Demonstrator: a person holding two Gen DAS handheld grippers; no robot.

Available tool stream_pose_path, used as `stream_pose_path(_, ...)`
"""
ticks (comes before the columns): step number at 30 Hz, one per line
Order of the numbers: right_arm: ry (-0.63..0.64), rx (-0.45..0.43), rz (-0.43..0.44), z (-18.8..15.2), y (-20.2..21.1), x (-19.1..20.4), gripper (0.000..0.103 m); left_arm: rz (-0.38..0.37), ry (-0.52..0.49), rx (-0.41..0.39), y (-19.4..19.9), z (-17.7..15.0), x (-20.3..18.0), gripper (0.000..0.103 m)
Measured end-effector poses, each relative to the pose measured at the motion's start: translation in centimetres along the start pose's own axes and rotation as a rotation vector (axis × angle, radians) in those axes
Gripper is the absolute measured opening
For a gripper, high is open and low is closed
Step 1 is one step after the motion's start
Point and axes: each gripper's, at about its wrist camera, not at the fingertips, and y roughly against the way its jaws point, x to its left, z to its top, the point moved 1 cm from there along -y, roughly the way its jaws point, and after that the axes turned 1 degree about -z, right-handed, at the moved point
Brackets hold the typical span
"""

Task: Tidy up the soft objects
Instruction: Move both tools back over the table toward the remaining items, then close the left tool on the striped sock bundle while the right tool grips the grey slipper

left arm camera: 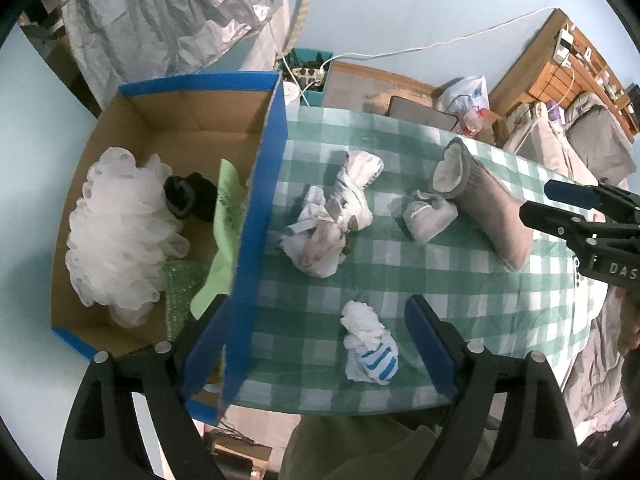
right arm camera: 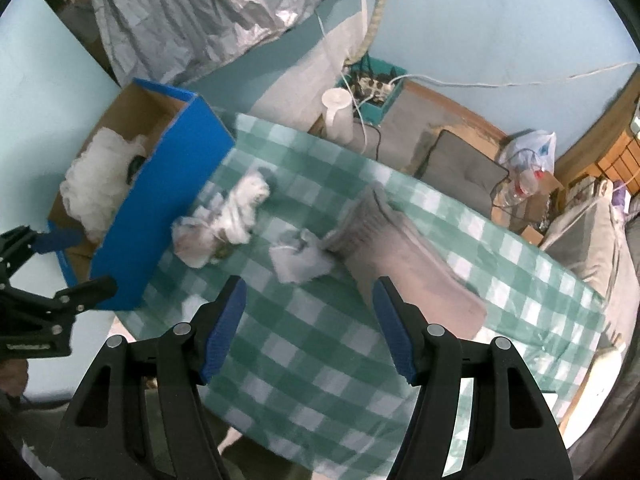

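Observation:
A cardboard box with blue edges (left arm camera: pixel 276 128) (right arm camera: pixel 176 168) holds a white mesh pouf (left arm camera: pixel 116 228), a black sock (left arm camera: pixel 186 198) and green cloths (left arm camera: pixel 224 232). On the green-checked tablecloth (left arm camera: pixel 440 280) lie a blue-striped white sock bundle (left arm camera: pixel 370 346), a white rag bundle (left arm camera: pixel 332 220) (right arm camera: pixel 228 216), a small grey sock (left arm camera: pixel 428 216) (right arm camera: pixel 298 260) and a tall grey slipper sock (left arm camera: pixel 488 212) (right arm camera: pixel 404 256). My left gripper (left arm camera: pixel 320 344) (right arm camera: pixel 76 262) hangs open above the striped bundle, one finger over the box wall. My right gripper (right arm camera: pixel 308 328) (left arm camera: pixel 548 204) is open and holds nothing, near the grey socks.
Behind the table hang crinkled silver sheeting (left arm camera: pixel 168 12) and a power strip in a teal bin (right arm camera: pixel 372 80) with cables. A grey cushion (right arm camera: pixel 460 168), a plastic bag (right arm camera: pixel 532 152) and wooden shelves (left arm camera: pixel 576 60) stand at the right. Grey bedding (right arm camera: pixel 584 236) lies beside the table.

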Motion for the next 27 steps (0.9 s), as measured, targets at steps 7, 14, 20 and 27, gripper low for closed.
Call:
stream_pose_path(7,0.04,0.061,-0.021,-0.7,-2.3,-1.9,0.065,0.013,0.021,0.03,-1.7,-0.3,-1.3,0.088)
stream_pose_path(14,0.114,0.118,-0.043,-1.1,-4.7,-2.9,0.065,0.016,0.109,0.07,-3.7,-1.0,-1.8,0.088)
stream_pose_path(20,0.181,0.152,-0.07,-1.0,-6.9,-3.6,0.065,0.02,0.2,0.117,-6.0,-2.0,-2.0,0.088)
stream_pose_path(27,0.272,0.186,-0.098,-0.7,-9.1,-3.8,0.065,0.027,0.297,0.149,-8.1,-3.5,-1.8,0.088)
